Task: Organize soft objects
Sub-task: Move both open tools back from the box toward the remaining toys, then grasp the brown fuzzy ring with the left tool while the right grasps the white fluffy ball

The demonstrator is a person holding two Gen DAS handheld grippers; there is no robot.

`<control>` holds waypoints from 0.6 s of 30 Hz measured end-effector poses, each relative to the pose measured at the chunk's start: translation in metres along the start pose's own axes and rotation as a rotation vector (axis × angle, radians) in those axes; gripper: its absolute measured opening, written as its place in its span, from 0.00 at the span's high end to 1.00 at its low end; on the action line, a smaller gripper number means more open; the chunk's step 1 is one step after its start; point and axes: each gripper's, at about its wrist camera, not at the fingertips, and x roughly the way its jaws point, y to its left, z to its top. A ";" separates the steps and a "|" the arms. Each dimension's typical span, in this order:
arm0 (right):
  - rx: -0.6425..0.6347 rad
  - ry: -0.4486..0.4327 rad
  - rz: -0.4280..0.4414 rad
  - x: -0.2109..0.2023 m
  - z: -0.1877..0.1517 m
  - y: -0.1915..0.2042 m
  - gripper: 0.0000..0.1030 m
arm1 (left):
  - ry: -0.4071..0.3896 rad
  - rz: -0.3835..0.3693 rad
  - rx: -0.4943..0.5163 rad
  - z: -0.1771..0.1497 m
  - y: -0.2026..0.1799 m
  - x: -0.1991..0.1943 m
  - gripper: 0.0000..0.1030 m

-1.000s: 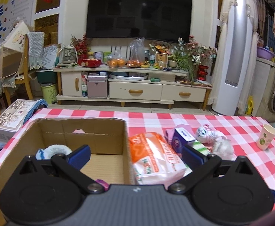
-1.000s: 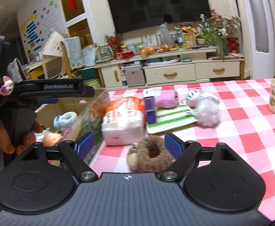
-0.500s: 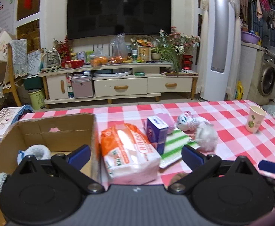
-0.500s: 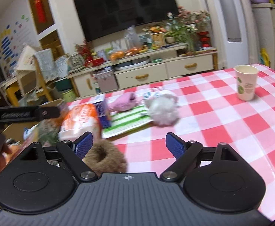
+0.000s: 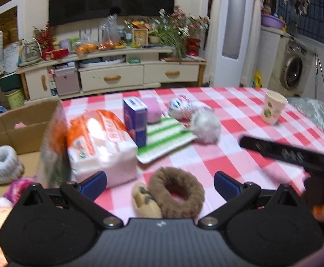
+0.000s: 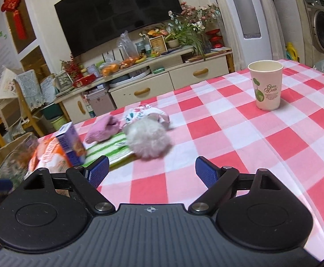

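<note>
My left gripper (image 5: 159, 183) is open just above a brown fuzzy ring (image 5: 177, 191) with a tan plush piece (image 5: 145, 203) beside it. To its left stands a cardboard box (image 5: 22, 120) holding a grey-blue fuzzy ring (image 5: 3, 163). A white fluffy ball (image 5: 205, 126) (image 6: 148, 141), a patterned cloth bundle (image 6: 145, 113) and a pink soft item (image 6: 103, 130) lie farther back on the checked tablecloth (image 6: 228, 138). My right gripper (image 6: 152, 171) is open and empty, just in front of the white ball.
An orange-and-white tissue pack (image 5: 99, 144), a purple carton (image 5: 135, 120) and a green-striped cloth (image 5: 164, 139) sit beside the box. A paper cup (image 6: 265, 84) stands at the right. The right gripper's body (image 5: 295, 155) crosses the left view's right side.
Both grippers have swung to the right. The brown ring now lies between the left fingers; the right gripper left the ring and faces the white ball and cup.
</note>
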 end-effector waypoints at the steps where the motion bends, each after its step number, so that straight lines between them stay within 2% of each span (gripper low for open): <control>1: 0.006 0.001 0.005 0.006 0.001 0.000 0.00 | 0.010 -0.005 0.007 -0.002 -0.003 0.002 0.01; 8: 0.004 0.031 0.034 0.051 0.012 -0.001 0.00 | 0.069 -0.011 0.051 -0.013 -0.019 0.023 0.01; 18: 0.004 0.062 0.061 0.097 0.028 -0.005 0.00 | 0.121 0.000 0.045 -0.016 -0.023 0.049 0.01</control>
